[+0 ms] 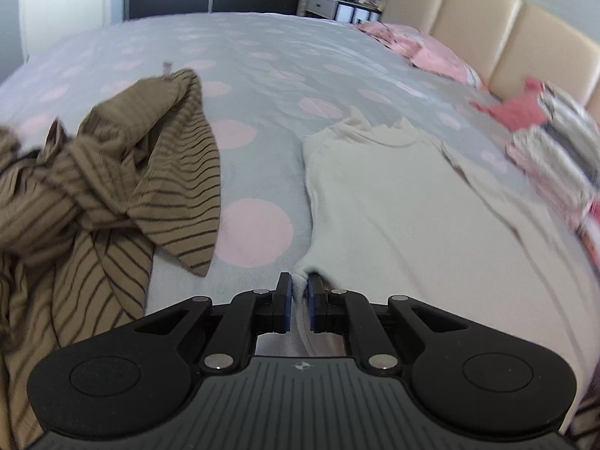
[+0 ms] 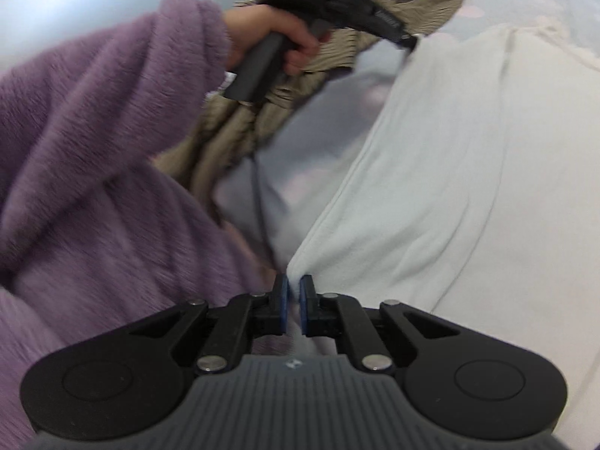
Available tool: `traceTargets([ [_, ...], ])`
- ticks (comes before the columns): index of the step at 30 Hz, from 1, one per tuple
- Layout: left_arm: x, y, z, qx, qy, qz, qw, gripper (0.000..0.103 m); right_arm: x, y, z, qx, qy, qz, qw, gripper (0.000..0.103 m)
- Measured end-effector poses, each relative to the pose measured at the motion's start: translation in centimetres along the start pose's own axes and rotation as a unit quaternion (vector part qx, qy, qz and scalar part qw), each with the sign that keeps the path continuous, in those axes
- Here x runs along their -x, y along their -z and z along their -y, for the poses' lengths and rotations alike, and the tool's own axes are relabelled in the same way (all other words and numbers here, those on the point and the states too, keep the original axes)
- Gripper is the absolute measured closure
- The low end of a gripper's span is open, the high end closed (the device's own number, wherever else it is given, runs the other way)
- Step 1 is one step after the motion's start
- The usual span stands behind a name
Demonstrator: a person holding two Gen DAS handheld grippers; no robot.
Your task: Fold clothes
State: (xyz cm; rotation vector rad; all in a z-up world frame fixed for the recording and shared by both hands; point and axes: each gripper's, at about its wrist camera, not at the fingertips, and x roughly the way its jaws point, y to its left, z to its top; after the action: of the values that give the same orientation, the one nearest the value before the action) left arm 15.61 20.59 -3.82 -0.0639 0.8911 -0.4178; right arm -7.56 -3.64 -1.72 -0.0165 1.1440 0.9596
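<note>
On the bed (image 1: 262, 60), over a grey cover dotted with pink circles, a cream garment (image 1: 393, 202) lies spread out flat, its neck end toward the padded headboard (image 1: 487, 26). The left gripper (image 1: 299, 285) has its jaws nearly closed, pinching a bunched corner of that cream garment at the near edge — cloth runs straight between the blue pads. The right gripper (image 2: 294, 287) does the same on another near corner, jaws drawn tight with a fold of the pale fabric caught between them. Beside the cream garment, on its left and not touching it, a brown striped garment (image 1: 123, 180) sits in a crumpled heap. Toward the headboard lie pink pillows (image 1: 423, 52), and at the right edge a blurred pile of red and patterned clothes (image 1: 543, 138). In the right wrist view a hand (image 2: 270, 33) in a fuzzy purple sleeve (image 2: 112, 112) grips the other gripper's handle — above the brown heap.
</note>
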Motion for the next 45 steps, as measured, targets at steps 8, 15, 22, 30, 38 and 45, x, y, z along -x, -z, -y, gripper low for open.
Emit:
traceTargets([
  [8,-0.4,-0.2,-3.4,0.115,0.046,0.008,0.9923,0.097,-3.5,-2.6,-1.8,-0.003,-0.041,-0.018,0.999,0.095],
  [15,-1.3,0.6,-4.1,0.127,0.044,0.0,0.9909,0.097,-7.5,-3.4,-1.8,-0.022,-0.064,-0.029,0.997,0.095],
  [22,-0.7,2.2,-3.4,0.093,0.025,-0.024,0.9951,0.088,-9.9,-3.1,-1.1,-0.021,-0.044,-0.051,0.998,0.084],
  [30,3.8,5.3,-3.9,0.099,0.023,-0.026,0.9945,0.078,-6.5,-1.1,1.0,-0.021,-0.009,-0.031,0.999,0.069],
  [38,7.2,9.3,-0.2,0.073,0.04,-0.047,0.9954,0.078,-6.6,1.9,4.3,-0.082,-0.002,-0.042,0.996,0.069],
  [45,9.9,11.6,2.5,0.051,0.004,-0.04,0.9979,0.076,-9.0,3.2,3.8,-0.087,-0.007,-0.047,0.995,0.069],
])
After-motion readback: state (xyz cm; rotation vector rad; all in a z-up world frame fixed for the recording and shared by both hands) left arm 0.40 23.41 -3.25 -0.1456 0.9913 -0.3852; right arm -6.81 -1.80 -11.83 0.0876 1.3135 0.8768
